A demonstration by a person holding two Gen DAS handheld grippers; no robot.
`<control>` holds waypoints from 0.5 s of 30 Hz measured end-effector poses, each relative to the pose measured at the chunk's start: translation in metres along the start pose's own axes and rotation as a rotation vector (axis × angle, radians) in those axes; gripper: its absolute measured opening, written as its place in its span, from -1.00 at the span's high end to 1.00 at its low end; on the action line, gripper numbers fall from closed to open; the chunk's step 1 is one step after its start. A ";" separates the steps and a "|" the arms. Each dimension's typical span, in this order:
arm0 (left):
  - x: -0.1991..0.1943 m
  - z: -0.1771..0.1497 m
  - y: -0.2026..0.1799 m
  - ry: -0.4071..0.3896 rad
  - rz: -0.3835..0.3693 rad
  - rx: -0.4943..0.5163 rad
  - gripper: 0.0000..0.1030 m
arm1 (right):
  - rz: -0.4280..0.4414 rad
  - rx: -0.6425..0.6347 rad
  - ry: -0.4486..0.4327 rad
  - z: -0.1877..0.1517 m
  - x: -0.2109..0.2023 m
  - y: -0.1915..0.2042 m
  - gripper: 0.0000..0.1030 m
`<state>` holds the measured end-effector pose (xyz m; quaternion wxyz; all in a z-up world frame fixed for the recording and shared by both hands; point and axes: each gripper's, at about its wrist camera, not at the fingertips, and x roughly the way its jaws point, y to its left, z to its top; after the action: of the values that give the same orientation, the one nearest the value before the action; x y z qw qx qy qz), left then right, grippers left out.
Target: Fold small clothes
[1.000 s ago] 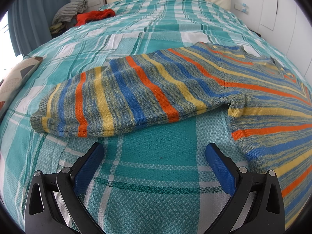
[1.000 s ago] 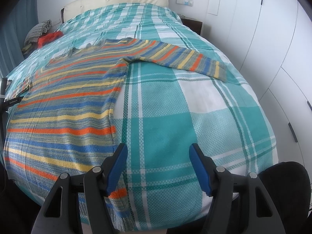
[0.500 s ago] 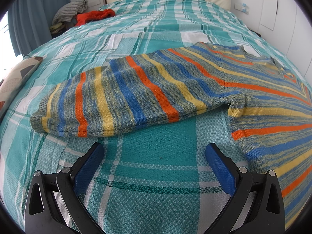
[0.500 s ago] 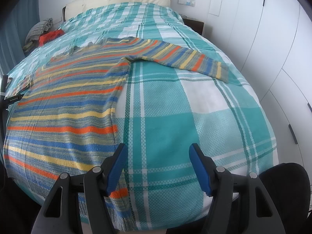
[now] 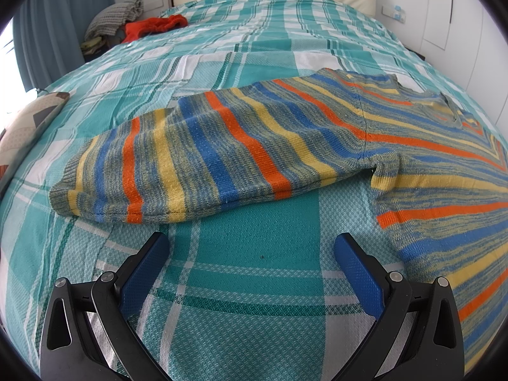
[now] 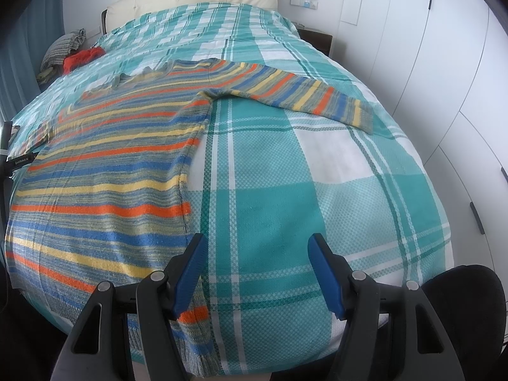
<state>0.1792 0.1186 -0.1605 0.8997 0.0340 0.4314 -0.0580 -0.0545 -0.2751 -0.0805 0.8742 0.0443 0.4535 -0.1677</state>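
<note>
Striped knit sweater lies flat, face up, spread across the plaid bed, body to the left, hem hanging over the near edge.

Left tool: jaws wide apart, empty, above bare bedspread just near of the left sleeve. Right tool: jaws also apart, holding nothing, left finger beside the sweater's right side seam.

Handling, as judged: soft, limp, fairly light knit; will sag and stretch, not slip. Best pinched at the sleeve cuff or hem corner, both layers together.

Hard to see: hem underside past the bed edge; the clothes pile far left is indistinct.
</note>
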 end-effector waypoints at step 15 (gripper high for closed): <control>0.000 0.000 0.000 0.000 0.000 0.000 -0.99 | 0.001 0.000 0.001 -0.001 0.003 -0.002 -0.27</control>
<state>0.1793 0.1185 -0.1606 0.8997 0.0340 0.4314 -0.0578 -0.0549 -0.2775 -0.0833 0.8740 0.0447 0.4540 -0.1671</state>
